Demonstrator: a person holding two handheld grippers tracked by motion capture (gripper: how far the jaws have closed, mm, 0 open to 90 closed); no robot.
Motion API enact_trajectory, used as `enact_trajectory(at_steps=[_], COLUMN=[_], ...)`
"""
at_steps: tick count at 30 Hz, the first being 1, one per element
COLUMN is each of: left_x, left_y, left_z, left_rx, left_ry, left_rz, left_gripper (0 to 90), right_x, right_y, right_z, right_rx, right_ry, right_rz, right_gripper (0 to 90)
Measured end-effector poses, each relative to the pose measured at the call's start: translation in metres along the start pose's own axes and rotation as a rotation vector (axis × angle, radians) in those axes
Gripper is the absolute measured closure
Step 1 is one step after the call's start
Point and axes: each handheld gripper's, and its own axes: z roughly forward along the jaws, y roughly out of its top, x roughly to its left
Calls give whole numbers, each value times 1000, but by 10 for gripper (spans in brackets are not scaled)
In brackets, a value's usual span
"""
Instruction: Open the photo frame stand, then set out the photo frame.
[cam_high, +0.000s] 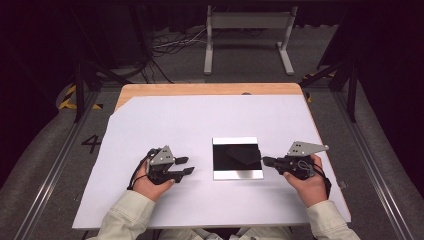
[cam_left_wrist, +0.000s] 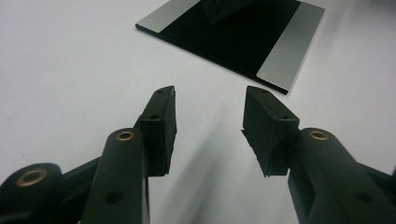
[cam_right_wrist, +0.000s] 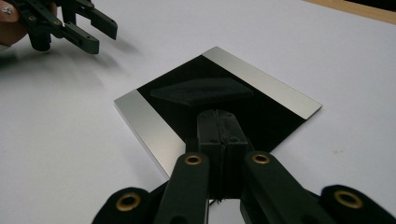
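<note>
— Looking from the near edge of the bench, what came first?

— Two pale sleeves, then the hands. The left hand held the left gripper low over the white sheet, its jaws pointing toward the middle. The right hand held the right gripper on the other side, aimed back at the left one.

— How did the jaws stand?

— The left jaws stood well apart with nothing between them; in the left gripper view only bare white sheet lay in the gap, and neither pad touched anything. The right jaws were pressed flat together, pad against pad, holding nothing.

— And the thing they were working at?

— A flat black plate with a silver strip along two opposite edges lay between the two grippers. A dark wedge-shaped block rested on the plate's black middle. The right jaws' closed tips sat at the plate's right edge, just over its black part in the right gripper view, near the block; whether they touched the plate I could not tell. The left jaws were short of the plate, with a strip of sheet between.

— Farther out?

— The sheet ran on bare to the bench's wooden far edge. Beyond it stood a grey metal frame on the floor, with loose cables to its left.
</note>
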Motion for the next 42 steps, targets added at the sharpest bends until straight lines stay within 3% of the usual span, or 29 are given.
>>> enact_trajectory(at_steps=[5,15,17,21,29,38,40,42], left_x=[0,0,1,0,0,0,0,1], left_y=[0,-1,0,-1,-1,-1,-1,-1], left_z=[0,1,1,1,2,2,2,2], left_rx=[5,8,7,12,13,14,14,14], left_ry=[0,1,1,-2,-2,-1,0,1], left_rz=[-1,-7,-6,-5,-3,-2,-3,-3], left_gripper=[551,553,554,555,556,556,556,556], right_x=[-5,-12,-14,-16,-20,-24,-25,-26], right_y=[1,7,9,10,15,25,25,27], right_z=[-7,-15,-16,-17,-13,-11,-10,-10], right_rx=[2,-15,-27,-31,-53,1,4,13], right_ry=[-35,-74,-69,-70,-54,-66,-46,-44], right_rz=[30,153,207,220,303,367,413,425], right_gripper=[893,823,801,769,640,634,610,620])
